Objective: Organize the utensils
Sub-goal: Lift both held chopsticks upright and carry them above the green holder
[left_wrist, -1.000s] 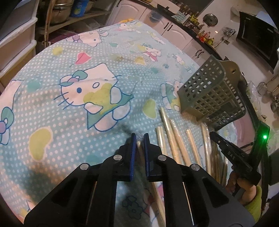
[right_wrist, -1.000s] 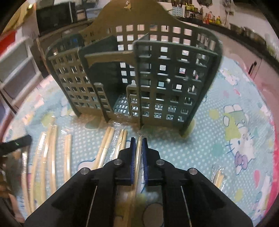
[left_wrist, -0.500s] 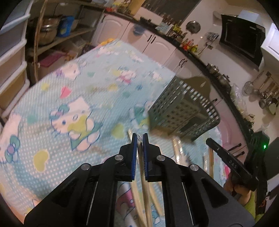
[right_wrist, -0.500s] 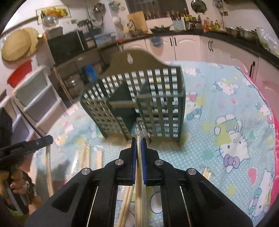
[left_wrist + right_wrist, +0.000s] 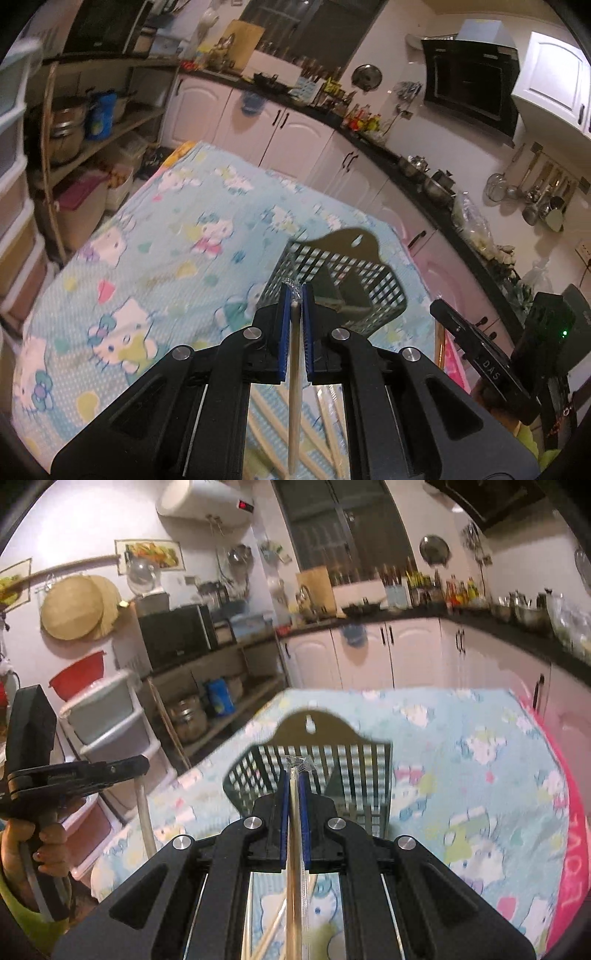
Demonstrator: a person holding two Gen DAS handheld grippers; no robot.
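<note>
My left gripper point(image 5: 294, 308) is clenched on one wrapped chopstick point(image 5: 294, 387), my right gripper point(image 5: 294, 794) on another point(image 5: 294, 849), both lifted off the worktop point(image 5: 155, 236). The grey basket point(image 5: 332, 771) looks empty; more chopsticks point(image 5: 325, 417) remain below.

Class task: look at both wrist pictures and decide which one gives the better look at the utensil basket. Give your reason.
The right wrist view: the basket faces the camera, its hanging tab and inner dividers visible. The left wrist view shows the basket from a corner, smaller and partly behind the left gripper.
</note>
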